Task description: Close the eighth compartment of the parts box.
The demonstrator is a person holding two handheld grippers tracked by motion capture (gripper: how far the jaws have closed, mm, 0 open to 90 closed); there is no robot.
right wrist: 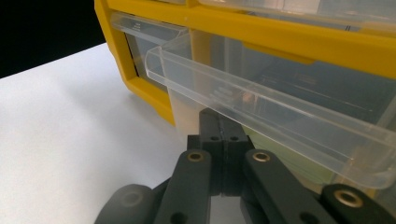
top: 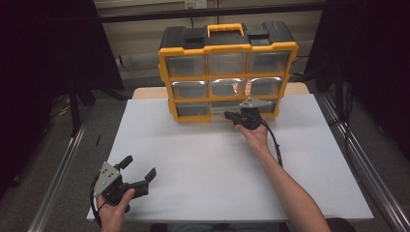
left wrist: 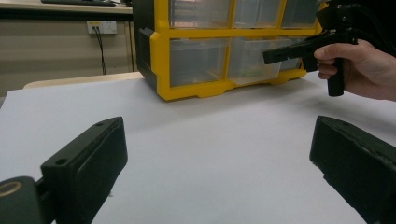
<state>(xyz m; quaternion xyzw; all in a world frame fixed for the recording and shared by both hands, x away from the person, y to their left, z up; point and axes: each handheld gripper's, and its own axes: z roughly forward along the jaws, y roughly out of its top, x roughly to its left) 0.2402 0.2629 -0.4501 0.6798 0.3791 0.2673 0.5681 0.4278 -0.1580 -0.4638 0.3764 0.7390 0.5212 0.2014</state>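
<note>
Right hand-held gripper [top: 232, 116] is pinching, jaws closed, the clear plastic drawer [right wrist: 261, 107] of the yellow-and-black organiser [top: 227, 72]; left hand-held gripper [top: 140, 171] is resting wide open, empty, on the white counter [top: 208, 164].

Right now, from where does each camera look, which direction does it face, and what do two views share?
High view: above the person's side, facing forward and down on the white table; both forearms show.
Left gripper view: rides the left tongs, open, low over the table, facing the yellow drawer cabinet.
Right gripper view: rides the right tongs, shut under a clear bottom drawer.
Shared: the high and left gripper views both show the right hand at the cabinet.
</note>
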